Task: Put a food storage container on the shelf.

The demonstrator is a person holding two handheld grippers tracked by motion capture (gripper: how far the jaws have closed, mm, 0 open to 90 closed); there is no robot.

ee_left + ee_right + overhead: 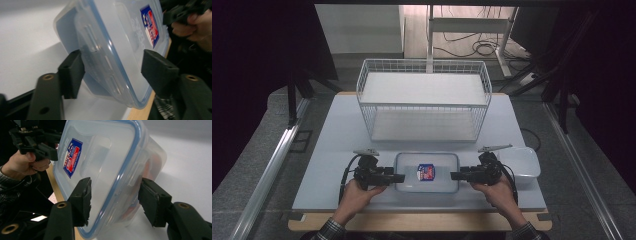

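A clear plastic container (439,172) with a blue-rimmed lid and a blue and red label (426,172) lies on the table near its front edge. My left gripper (400,177) is at the container's left end and my right gripper (455,175) at its right end, both pointing inward. In the left gripper view the open jaws of the left gripper (113,71) straddle the container (120,30) at its side latch. In the right gripper view the right gripper (115,197) stands open around the other end of the container (100,152). Something reddish shows through the wall.
A white wire basket (424,67) with a shelf stands behind the container at the table's middle back. A second clear tub (524,165) sits just right of my right gripper. The table's wooden front edge (422,220) lies close under the person's hands.
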